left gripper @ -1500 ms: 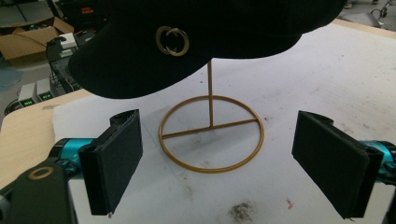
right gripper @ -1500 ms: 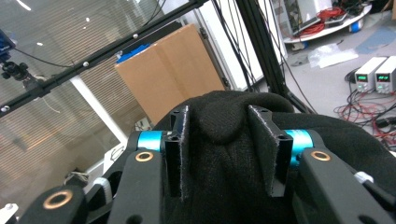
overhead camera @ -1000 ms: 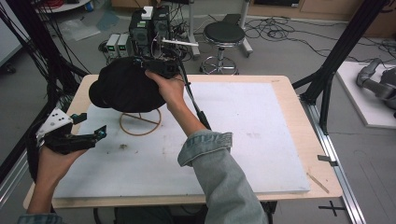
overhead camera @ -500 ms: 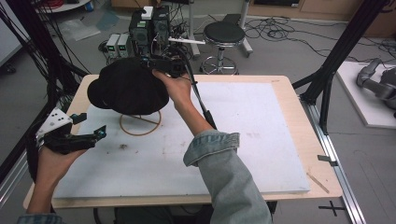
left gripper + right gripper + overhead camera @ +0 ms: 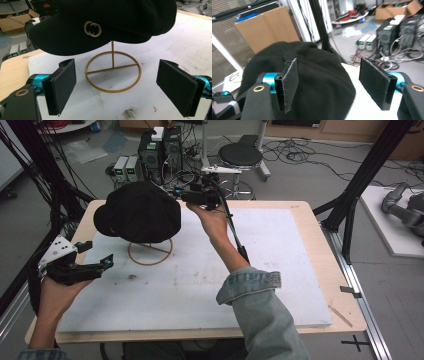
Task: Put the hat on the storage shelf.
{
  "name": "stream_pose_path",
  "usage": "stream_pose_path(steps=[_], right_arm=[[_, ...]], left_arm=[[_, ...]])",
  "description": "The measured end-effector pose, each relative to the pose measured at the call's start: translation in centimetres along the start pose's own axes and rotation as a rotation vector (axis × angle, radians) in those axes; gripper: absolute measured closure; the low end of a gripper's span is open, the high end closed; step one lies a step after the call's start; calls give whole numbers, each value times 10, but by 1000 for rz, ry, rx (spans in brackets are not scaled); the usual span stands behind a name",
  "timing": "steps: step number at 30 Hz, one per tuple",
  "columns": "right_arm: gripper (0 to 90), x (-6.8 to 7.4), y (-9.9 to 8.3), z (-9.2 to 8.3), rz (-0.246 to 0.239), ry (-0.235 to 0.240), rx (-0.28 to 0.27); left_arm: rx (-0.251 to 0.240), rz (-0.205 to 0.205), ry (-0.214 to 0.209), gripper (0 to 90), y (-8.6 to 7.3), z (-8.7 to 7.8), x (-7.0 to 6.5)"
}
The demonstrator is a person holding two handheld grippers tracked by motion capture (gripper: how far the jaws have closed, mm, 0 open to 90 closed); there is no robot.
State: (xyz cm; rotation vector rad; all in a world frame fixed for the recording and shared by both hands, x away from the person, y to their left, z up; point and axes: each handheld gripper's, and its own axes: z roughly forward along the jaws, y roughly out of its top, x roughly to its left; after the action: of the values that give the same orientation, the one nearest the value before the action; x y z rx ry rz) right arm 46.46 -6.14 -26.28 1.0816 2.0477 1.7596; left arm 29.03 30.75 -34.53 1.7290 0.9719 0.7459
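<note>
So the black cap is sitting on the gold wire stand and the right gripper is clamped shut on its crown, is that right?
Not quite. The black cap does sit on the gold wire stand, but the right gripper is not clamped on it: the right gripper view shows its jaws apart, having just been opening, with no pad pressing the crown.

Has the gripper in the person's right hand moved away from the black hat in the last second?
Yes. The right gripper has drawn back rightward off the black hat, which sits on the gold stand; its jaws have just been opening, nothing between them.

Gold stand's (image 5: 113, 71) post top hidden under black cap (image 5: 112, 22)
</note>
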Motion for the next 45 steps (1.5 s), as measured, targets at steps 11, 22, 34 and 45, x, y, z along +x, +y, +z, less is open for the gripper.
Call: stream_pose_path(steps=[11, 22, 34, 45], right_arm=[[263, -23, -30, -59, -42, -145, 6], [199, -37, -65, -118, -91, -258, -2], [119, -52, -111, -178, -65, -386, 8], [109, -69, -145, -202, -34, -442, -13]], left_arm=[[24, 5, 0, 166, -2, 7, 0], [31, 2, -1, 166, -2, 13, -2], [42, 2, -2, 166, -2, 18, -3], [43, -4, 2, 165, -4, 19, -2]])
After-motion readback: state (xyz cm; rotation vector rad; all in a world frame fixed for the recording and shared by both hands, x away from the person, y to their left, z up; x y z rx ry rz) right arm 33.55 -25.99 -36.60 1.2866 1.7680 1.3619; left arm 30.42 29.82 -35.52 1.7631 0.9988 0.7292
